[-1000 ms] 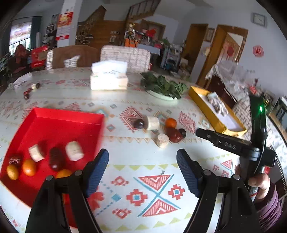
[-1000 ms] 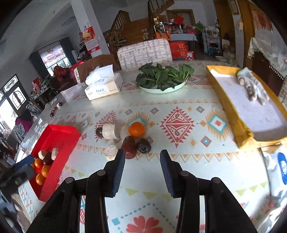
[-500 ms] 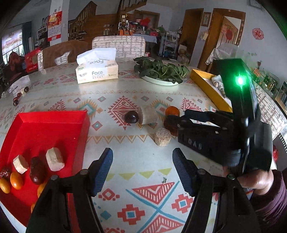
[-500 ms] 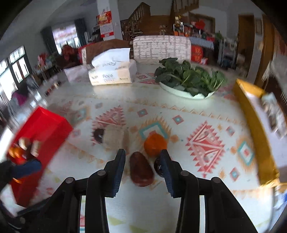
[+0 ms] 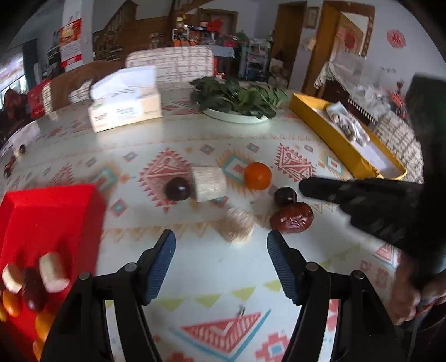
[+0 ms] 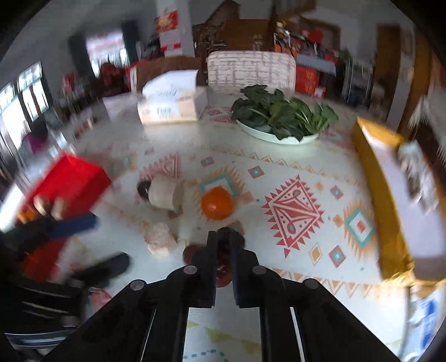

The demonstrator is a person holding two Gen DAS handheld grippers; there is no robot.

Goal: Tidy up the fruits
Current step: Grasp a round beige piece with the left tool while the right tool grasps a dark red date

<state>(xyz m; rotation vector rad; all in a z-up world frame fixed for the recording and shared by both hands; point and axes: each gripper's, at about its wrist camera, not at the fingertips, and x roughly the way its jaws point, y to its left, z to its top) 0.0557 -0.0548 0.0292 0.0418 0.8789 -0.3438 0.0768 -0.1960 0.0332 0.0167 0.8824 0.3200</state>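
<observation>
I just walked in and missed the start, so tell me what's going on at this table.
A person is sorting fruit off the patterned tablecloth with a gripper in each hand. The right gripper has its jaws shut right at the dark round fruit, beside the red date; whether it truly grips either is unclear. The left gripper hangs open and empty. The red tray already holds several pieces.

Past my table's white cloth with red and orange diamond patterns [image 5: 223, 267] I see 2 chairs, 1 with a pale brick-patterned back [image 5: 170, 65] and 1 brown [image 5: 83, 80], a wooden staircase [image 5: 139, 30], bright windows [image 6: 28, 103] and grey-white walls [image 5: 390, 25].
</observation>
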